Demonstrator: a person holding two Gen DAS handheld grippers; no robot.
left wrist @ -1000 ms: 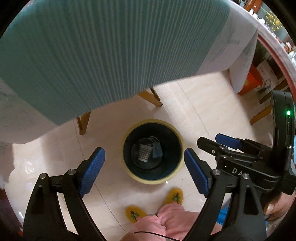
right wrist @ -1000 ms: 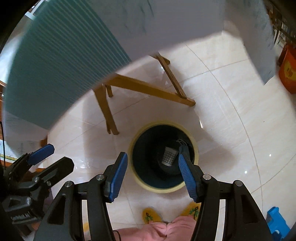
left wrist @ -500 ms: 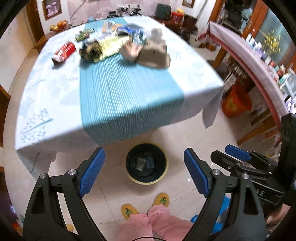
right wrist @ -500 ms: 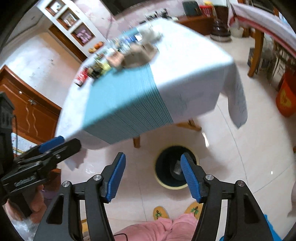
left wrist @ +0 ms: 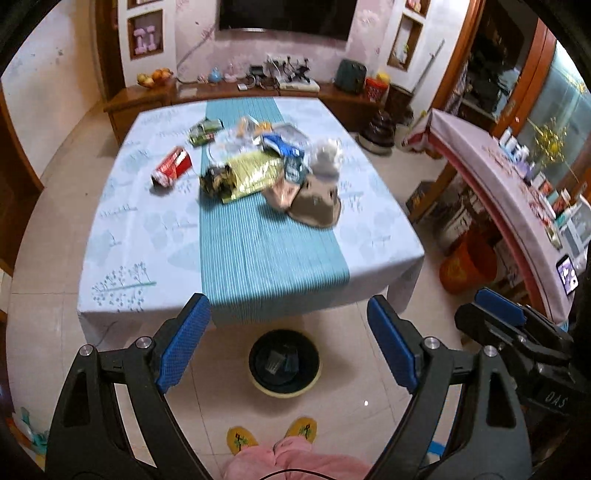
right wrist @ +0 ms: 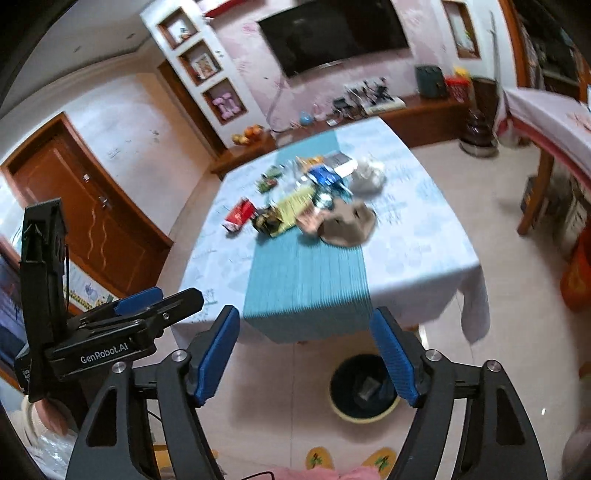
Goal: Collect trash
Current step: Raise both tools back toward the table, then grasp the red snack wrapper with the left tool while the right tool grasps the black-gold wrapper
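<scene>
Both views pitched up from 1 s ago. The bin [left wrist: 283, 363] went from frame centre to low in frame, looks smaller. Desk [left wrist: 122, 236] top now fully visible, earlier only the cloth's overhanging edge: trash pile [left wrist: 258, 166], red carton [left wrist: 173, 167], tan hat [left wrist: 316, 201]. Back wall with TV [right wrist: 334, 35] now in view. Right hand-held gripper [left wrist: 502, 325] sits lower at the left view's right edge.

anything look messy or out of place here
Yes: a heap of wrappers, a red carton on its side and a crumpled brown bag litter the table's far half. The bin stands upright on the floor.
</scene>
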